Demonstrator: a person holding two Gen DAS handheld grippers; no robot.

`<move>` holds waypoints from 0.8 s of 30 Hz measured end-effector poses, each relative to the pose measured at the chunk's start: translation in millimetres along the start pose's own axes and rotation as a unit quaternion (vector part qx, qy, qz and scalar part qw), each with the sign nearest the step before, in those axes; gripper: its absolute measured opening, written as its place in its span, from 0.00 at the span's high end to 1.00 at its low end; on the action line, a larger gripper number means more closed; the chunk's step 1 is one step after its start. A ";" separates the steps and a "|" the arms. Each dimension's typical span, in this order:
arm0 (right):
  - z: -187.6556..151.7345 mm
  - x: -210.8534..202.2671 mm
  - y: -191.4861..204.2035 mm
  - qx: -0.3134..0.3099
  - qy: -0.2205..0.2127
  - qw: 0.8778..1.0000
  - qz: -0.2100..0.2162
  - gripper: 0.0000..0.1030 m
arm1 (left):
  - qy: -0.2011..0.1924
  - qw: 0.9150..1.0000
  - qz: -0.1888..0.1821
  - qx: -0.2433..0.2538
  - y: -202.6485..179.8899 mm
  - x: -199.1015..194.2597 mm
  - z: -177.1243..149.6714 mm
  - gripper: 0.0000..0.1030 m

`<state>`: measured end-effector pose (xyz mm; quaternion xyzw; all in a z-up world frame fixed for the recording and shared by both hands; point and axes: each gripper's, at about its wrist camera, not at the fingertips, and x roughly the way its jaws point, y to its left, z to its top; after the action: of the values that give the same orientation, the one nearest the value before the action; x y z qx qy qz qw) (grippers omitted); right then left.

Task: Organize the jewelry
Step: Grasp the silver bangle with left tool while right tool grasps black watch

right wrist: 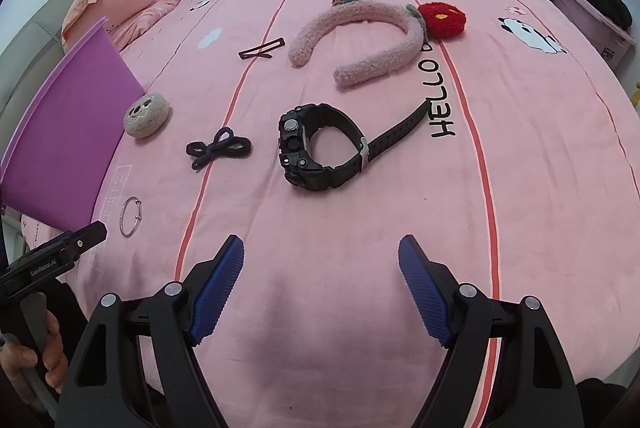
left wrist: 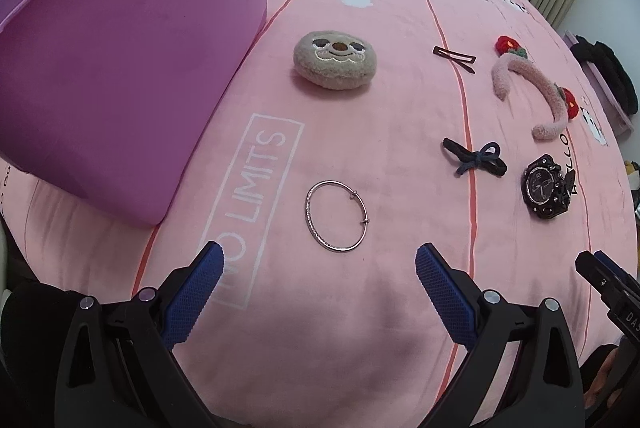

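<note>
The jewelry lay spread on a pink bed cover [left wrist: 360,328] beside a purple bin [left wrist: 132,76]. The left gripper [left wrist: 320,260] stood with its jaws wide apart and empty, just short of a thin silver bangle [left wrist: 335,216] lying flat on the fabric. The right gripper [right wrist: 321,252] was likewise spread open and held nothing, pointed toward a black wristwatch [right wrist: 316,146] resting on its side with the strap looped and its tail trailing outward. The bangle appeared to be light, rigid and smooth; lying flush on soft cloth, it would probably slip from a flat pinch, so the best hold was judged to be across the wire at one point of the rim, pressing slightly into the cover. The watch appeared heavier and bulky, with a stiff case and a flexible rubbery strap; the case sides or the strap beside the buckle offered the firmest purchase. A dark hair tie [left wrist: 476,158] and a fuzzy pink headband [right wrist: 360,44] lay farther off, both soft and compressible.
</note>
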<state>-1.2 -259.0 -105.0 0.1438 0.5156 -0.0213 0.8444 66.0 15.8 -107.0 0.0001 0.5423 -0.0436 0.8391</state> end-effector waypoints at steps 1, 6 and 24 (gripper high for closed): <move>1.6 2.7 0.4 -0.001 0.001 1.000 -0.001 0.26 | 0.001 1.000 0.001 0.001 -0.7 2.8 0.7 0.08; 12.7 20.4 -1.0 0.005 0.009 1.000 -0.001 0.26 | 0.008 1.000 -0.001 0.000 -2.6 15.5 4.7 0.08; 41.3 67.1 -3.3 0.012 0.019 1.000 -0.013 0.26 | 0.029 1.000 0.005 -0.005 -5.6 53.0 12.4 0.08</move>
<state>65.3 -265.5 -147.0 0.1478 0.5331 -0.0355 0.8323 98.5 5.7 -149.9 -0.0007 0.5669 -0.0369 0.8229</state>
